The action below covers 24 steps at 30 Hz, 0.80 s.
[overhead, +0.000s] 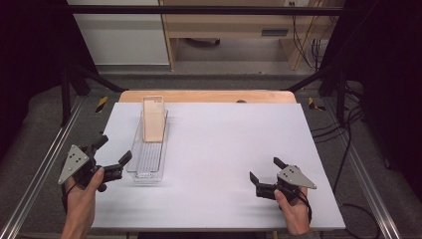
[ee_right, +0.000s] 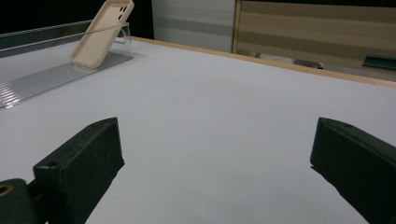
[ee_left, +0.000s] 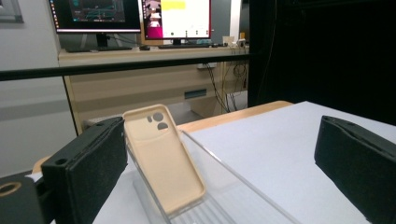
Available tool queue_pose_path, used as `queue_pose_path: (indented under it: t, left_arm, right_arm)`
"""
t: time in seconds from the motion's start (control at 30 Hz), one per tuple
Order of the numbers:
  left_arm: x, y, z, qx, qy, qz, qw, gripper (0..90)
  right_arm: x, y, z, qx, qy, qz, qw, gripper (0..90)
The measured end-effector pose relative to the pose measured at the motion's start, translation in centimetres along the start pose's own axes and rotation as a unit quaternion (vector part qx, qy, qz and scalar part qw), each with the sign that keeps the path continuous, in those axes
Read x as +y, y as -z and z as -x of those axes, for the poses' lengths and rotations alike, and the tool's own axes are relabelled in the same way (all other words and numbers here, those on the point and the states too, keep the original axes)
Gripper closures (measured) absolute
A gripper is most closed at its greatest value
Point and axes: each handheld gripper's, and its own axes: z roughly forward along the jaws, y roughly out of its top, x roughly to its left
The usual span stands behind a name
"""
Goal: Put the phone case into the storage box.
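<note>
My left tool sits spread wide beside the clear tray on the desk, where a beige phone case leans upright at its far end; my right tool is spread too, holding nothing, well apart; no readable writing on the case

High view looks down; gripper views skim low (sharing the phone case)
</note>
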Motion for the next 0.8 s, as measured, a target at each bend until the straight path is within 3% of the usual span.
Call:
queue_pose_path:
  t: [0.27,0.8]
  left_arm:
    - [-1.9,0.5,0.1,0.006,0.004,-0.005,1.0000,2.2]
    - [-3.7,1.2,0.6,0.013,-0.002,-0.009,0.9999,2.2]
  right_arm:
    - [-0.1,-0.3,0.1,-0.001,-0.001,-0.007,1.0000,2.3]
    - [-0.1,-0.2,0.1,-0.002,0.003,-0.005,1.0000,2.3]
